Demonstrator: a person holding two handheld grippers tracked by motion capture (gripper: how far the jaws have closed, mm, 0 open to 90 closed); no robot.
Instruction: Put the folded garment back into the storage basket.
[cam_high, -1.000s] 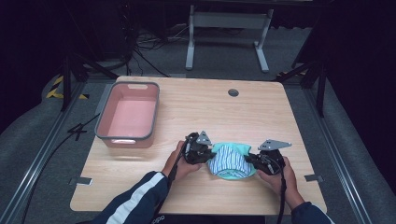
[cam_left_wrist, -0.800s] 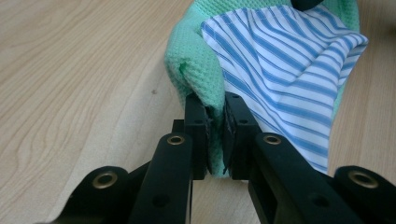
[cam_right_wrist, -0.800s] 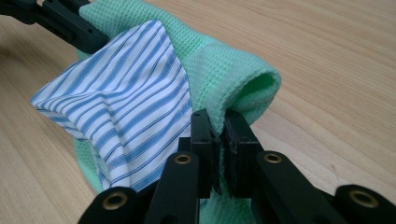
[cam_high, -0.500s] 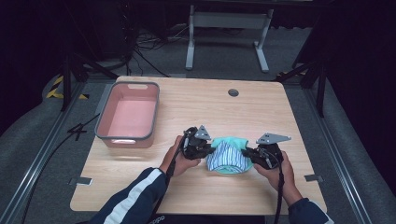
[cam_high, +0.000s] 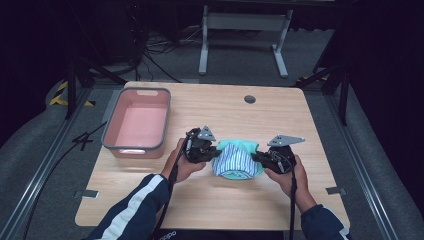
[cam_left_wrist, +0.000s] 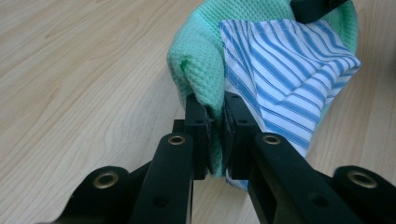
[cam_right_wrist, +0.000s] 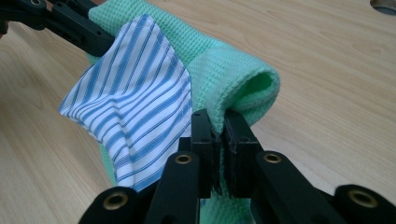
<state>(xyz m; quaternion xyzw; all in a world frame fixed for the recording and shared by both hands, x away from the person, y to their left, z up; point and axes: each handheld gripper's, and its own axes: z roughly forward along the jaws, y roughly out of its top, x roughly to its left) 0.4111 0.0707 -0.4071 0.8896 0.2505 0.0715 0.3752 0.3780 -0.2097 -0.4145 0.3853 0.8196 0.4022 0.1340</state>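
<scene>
While both grippers pinch the cloth, we note it sits near the front middle of the table (cam_high: 310, 120), just right of the pink bin (cam_high: 137, 122). The cloth (cam_high: 237, 159) is a green waffle-weave piece with a blue-and-white striped panel on it. The left gripper (cam_left_wrist: 215, 135) has its jaws nearly closed on a bunched green edge; the right gripper (cam_right_wrist: 218, 140) likewise clamps a rolled green fold, jaws almost together.

Risks, as we judge them: each grip looks to catch only a narrow bite of fabric, so a pull apart could slip one edge free. The striped panel lies beside the jaws rather than clearly inside them, so it may hang loose or slide if the cloth is raised.

View notes: the high view gives the cloth's place between both hands and the bin, but not the bite. The gripper views show the weave, the fold in each jaw, and the other gripper's tip at the far edge.
</scene>
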